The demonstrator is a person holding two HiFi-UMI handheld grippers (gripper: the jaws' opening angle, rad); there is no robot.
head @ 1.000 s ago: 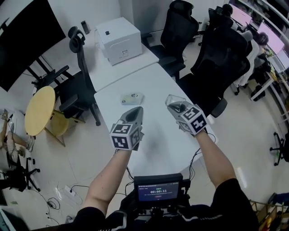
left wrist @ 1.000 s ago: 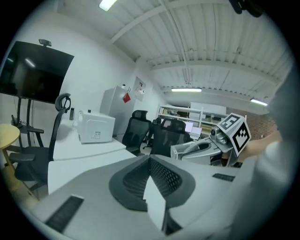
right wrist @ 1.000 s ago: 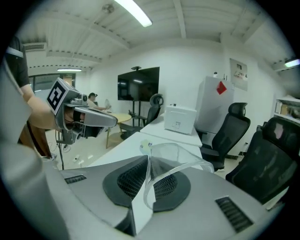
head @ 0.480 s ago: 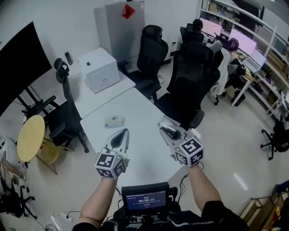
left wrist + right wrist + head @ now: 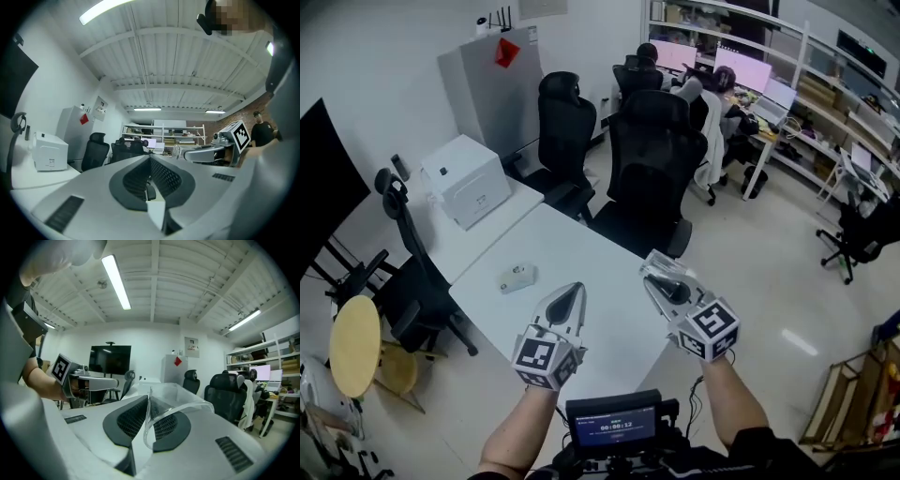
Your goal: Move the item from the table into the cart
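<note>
Right claw point(image 5: 661, 284) grips a clear plastic cup point(image 5: 187, 400) by its wall above the table point(image 5: 581, 253), apparently for carrying; left claw point(image 5: 568, 302) is closed, empty.

A clear plastic container point(image 5: 180, 394) is hanging above the desk point(image 5: 581, 248), its thin wall pinched between the right gripper's point(image 5: 149, 398) closed jaws, body jutting forward.

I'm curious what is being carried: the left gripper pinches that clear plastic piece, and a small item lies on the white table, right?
Not the left one: the right gripper pinches the clear plastic piece, as the right gripper view shows. The left gripper has its jaws together on nothing. The small item does lie on the white table.
</note>
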